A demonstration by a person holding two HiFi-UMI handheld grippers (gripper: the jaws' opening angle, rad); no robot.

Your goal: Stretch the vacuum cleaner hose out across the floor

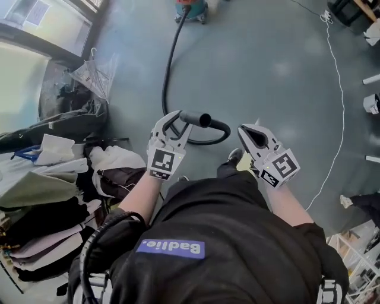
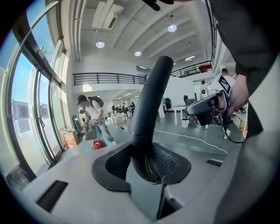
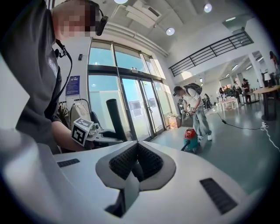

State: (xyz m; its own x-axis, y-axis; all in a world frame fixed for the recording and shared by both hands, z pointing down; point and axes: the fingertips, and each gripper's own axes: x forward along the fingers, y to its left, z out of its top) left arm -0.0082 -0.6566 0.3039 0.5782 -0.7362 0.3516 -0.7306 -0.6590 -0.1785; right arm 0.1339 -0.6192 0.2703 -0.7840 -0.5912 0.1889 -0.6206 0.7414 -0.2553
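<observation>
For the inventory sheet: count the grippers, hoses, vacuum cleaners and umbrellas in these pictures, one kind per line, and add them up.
grippers: 2, the left gripper and the right gripper
hose: 1
vacuum cleaner: 1
umbrella: 1
total: 5

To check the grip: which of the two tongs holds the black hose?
The left tongs, clamped on the black hose; the right tongs are shut and empty.

On your black top [image 1: 237, 231], a blue patch [image 1: 170, 247] carries white letters reading "Badlie.", upside down in the head view. The blue poster [image 3: 73, 85] in the right gripper view is too small to read.
</observation>
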